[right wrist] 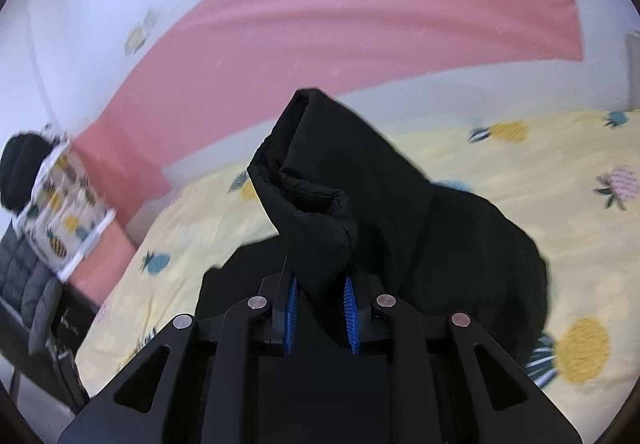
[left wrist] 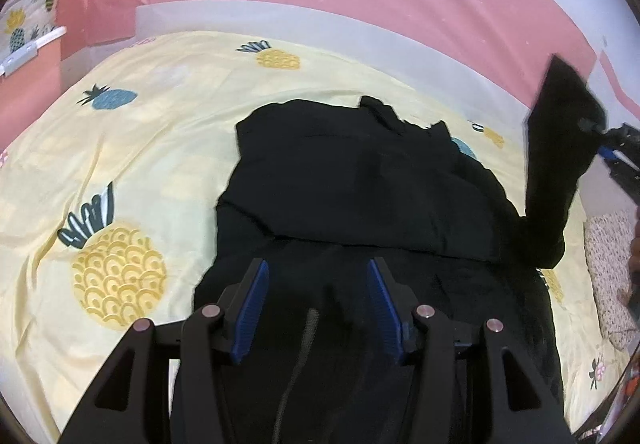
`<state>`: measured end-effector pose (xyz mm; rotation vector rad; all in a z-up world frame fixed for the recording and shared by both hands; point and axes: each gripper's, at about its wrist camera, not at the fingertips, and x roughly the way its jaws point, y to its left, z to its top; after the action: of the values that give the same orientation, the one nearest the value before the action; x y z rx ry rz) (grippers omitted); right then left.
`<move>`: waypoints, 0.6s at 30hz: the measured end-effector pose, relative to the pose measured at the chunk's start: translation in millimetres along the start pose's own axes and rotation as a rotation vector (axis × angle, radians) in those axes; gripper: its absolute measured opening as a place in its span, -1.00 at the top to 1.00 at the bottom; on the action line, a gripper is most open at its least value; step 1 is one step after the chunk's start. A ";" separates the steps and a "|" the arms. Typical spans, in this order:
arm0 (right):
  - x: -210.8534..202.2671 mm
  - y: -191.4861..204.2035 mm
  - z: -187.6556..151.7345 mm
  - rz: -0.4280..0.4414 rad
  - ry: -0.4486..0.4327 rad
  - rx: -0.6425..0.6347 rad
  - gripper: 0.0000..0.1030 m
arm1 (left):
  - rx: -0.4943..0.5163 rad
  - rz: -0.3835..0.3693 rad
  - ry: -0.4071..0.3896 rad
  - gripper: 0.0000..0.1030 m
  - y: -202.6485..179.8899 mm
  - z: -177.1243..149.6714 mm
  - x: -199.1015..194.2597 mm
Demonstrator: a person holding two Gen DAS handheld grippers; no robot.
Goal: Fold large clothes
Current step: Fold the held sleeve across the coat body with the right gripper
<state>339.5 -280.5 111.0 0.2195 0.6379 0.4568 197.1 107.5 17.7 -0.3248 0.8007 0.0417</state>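
Folding sleeve inward: right tool [right wrist: 319, 304] pinches the black jacket's [left wrist: 360, 180] sleeve [right wrist: 316, 180] above the bed [left wrist: 160, 132]; left tool [left wrist: 318, 308] spread over hem. Next: lay sleeve across body.

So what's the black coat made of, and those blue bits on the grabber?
The black coat looks like matte woven fabric, maybe padded: its held sleeve is puffy, with a stitched cuff. The blue pads look like ribbed rubber or plastic; fine ridges show. The bedsheet looks like soft, wrinkly printed cotton.
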 end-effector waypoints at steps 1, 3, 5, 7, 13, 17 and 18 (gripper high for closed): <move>10.2 4.6 -0.6 0.005 0.018 -0.005 0.62 | -0.005 0.002 -0.001 -0.04 4.5 -0.5 0.0; 37.4 20.5 -12.2 0.009 0.074 -0.031 0.62 | -0.019 0.008 0.000 -0.04 12.8 -1.2 1.7; 61.2 29.7 -23.9 0.015 0.127 -0.043 0.62 | -0.034 0.014 0.003 -0.04 21.7 -2.1 4.0; 89.5 35.3 -42.6 0.020 0.192 -0.051 0.62 | -0.041 0.023 0.008 -0.04 28.4 -2.9 6.6; 141.5 24.8 -78.7 0.016 0.328 -0.030 0.53 | -0.053 0.037 0.015 -0.04 41.2 -4.8 11.2; 158.4 28.3 -88.3 0.055 0.359 -0.022 0.06 | -0.048 0.037 0.026 -0.04 40.4 -3.9 16.2; 156.9 29.6 -87.9 0.082 0.356 -0.019 -0.02 | -0.044 0.035 0.028 -0.04 38.7 -2.7 17.3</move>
<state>386.3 -175.0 -30.0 0.1475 0.9754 0.5866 201.2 142.0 -6.8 -0.3541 0.8344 0.0877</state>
